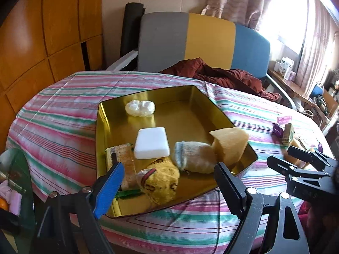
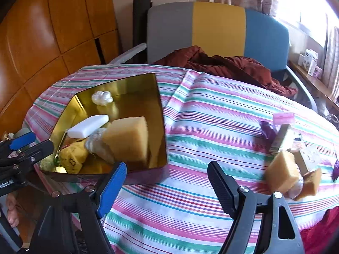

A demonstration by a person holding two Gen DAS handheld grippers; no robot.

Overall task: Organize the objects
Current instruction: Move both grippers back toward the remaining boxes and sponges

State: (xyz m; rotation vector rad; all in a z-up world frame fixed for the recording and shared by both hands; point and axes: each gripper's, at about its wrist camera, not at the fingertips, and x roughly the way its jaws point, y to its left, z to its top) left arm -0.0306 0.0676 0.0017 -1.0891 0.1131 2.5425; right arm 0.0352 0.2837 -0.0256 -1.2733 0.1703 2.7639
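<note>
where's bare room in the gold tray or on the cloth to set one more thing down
Free: the gold tray floor between the white wad and the far right wall, and the striped cloth between tray and the clutter pile at right. Crowded: the tray's near end, around the white block and yellow sponge.

Left tool [image 1: 168, 178]: black clamp frame, silver rivets, one blue ribbed pad, one black toothed pad; right tool [image 2: 166, 177] identical.
</note>
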